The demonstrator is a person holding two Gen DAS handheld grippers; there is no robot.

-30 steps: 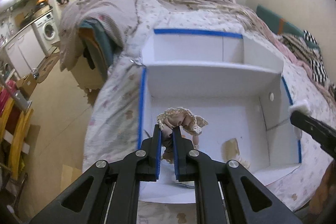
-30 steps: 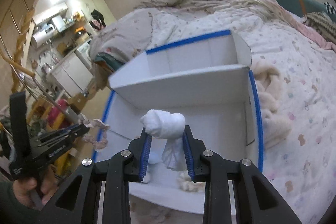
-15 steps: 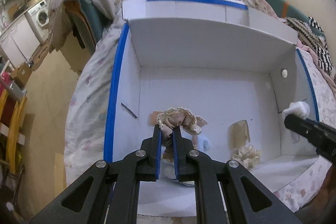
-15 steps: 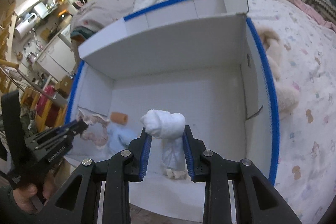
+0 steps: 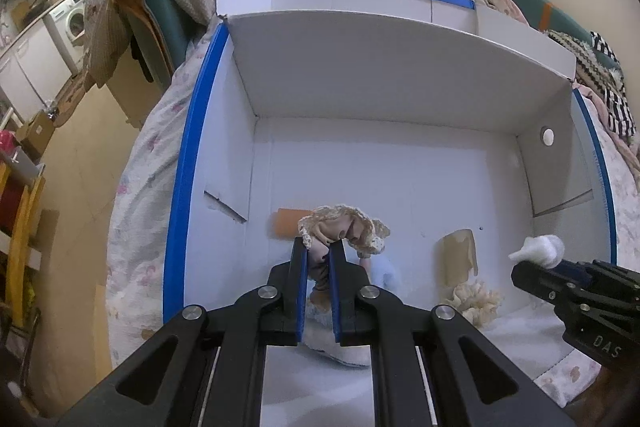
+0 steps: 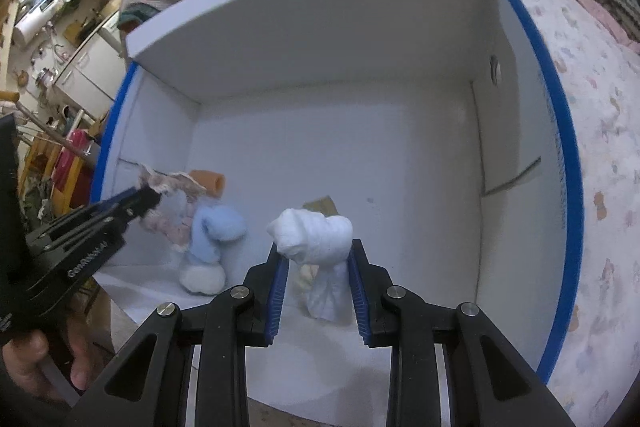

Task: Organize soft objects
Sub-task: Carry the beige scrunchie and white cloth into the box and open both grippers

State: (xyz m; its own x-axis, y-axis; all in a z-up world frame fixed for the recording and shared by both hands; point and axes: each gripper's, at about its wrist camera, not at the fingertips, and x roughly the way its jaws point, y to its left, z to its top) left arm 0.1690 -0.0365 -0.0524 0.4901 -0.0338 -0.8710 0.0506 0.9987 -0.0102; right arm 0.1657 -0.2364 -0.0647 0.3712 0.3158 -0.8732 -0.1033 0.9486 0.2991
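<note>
So we've got the left gripper [image 5: 318,251] pinching a lace-trimmed doll [image 5: 344,227], right gripper [image 6: 316,259] clamping a white cloth bundle [image 6: 312,235], both over the white box [image 5: 400,87] floor.

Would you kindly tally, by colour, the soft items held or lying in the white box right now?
White, held: 1, the white cloth bundle
Pink and cream, held: 1, the lace-trimmed doll
Light blue: 1, the blue plush
Cream: 1, the cream fluffy piece
Orange: 1, the orange roll
Total: 5
</note>
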